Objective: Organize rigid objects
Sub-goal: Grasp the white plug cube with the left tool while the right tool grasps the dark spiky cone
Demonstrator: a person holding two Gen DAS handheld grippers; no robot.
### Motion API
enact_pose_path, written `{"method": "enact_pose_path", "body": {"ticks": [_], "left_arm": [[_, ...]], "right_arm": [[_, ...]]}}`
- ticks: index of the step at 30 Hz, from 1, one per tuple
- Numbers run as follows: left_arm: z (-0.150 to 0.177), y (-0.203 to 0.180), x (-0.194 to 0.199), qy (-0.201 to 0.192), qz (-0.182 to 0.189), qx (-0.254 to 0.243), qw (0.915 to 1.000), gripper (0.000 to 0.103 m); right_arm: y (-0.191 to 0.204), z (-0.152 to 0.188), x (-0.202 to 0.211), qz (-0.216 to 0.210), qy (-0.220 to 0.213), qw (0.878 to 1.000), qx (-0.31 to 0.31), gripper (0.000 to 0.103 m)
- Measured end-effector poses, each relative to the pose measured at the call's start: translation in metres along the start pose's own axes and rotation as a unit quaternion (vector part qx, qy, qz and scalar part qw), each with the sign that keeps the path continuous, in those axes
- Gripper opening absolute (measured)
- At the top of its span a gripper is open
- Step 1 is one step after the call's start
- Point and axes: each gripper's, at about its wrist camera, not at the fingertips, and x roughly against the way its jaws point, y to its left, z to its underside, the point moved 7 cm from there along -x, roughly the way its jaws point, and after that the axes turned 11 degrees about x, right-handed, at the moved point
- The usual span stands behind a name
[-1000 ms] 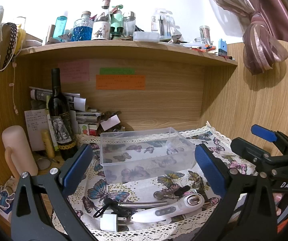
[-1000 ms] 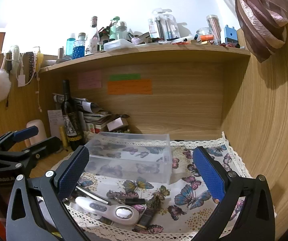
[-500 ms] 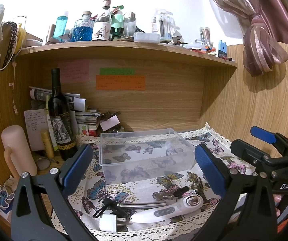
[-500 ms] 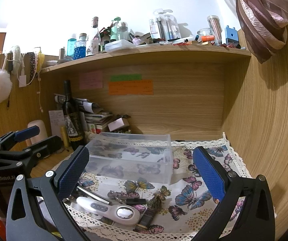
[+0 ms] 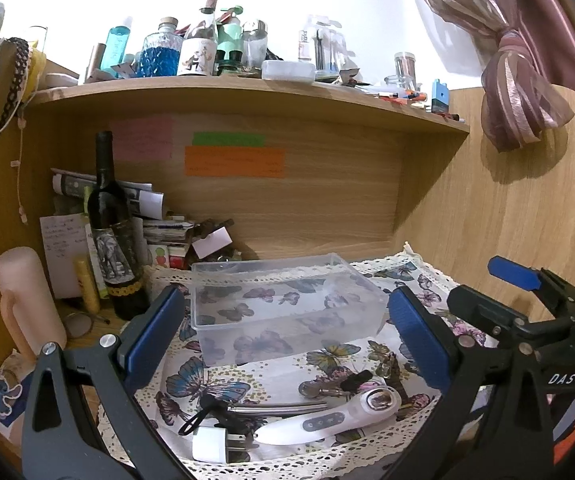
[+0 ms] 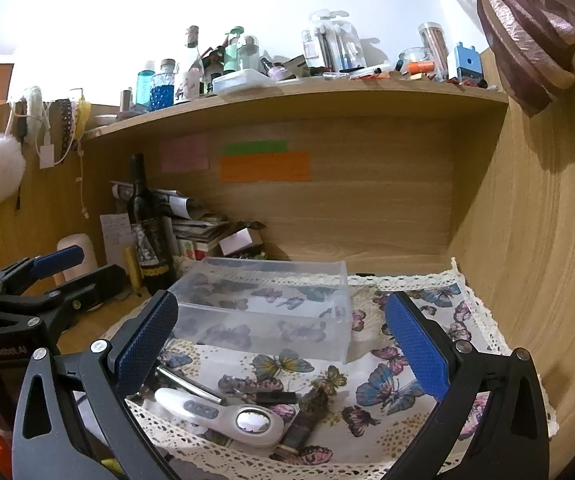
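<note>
Your right gripper (image 6: 281, 334) hangs with its blue pads spread wide, nothing between them. Straight ahead sits the clear plastic box (image 6: 265, 306) on the butterfly-print cloth (image 6: 403, 384). Nearer you, on that cloth, lies the white handheld device (image 6: 223, 412) with its round shiny head, a metal tool (image 6: 189, 380) just behind it and a dark lipstick-like tube (image 6: 303, 420) touching its head. Your left gripper (image 6: 53, 276) shows at the left edge, fingers apart, in front of the wine bottle (image 6: 147, 232).
</note>
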Motion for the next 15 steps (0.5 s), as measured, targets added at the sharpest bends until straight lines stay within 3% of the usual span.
{"method": "enact_pose_path", "body": {"ticks": [3,5,6,15], "left_arm": [[0.000,0.003,-0.003,0.004,0.003,0.007,1.0000,0.102],[0.001,0.008,-0.006,0.009,0.000,0.010,0.9999,0.095],[0.002,0.011,-0.008,0.016,-0.003,0.011,0.9998,0.088],[0.031,0.053,-0.028,0.078,-0.055,0.013,0.9954,0.069]], "right_arm": [[-0.002,0.002,-0.001,-0.001,-0.001,1.000,-0.002,0.103],[-0.004,0.003,-0.003,0.000,0.000,1.000,-0.004,0.100],[-0.004,0.004,-0.004,0.000,0.001,1.000,-0.005,0.096],[-0.017,0.030,-0.026,-0.011,0.055,0.998,-0.021,0.062]]}}
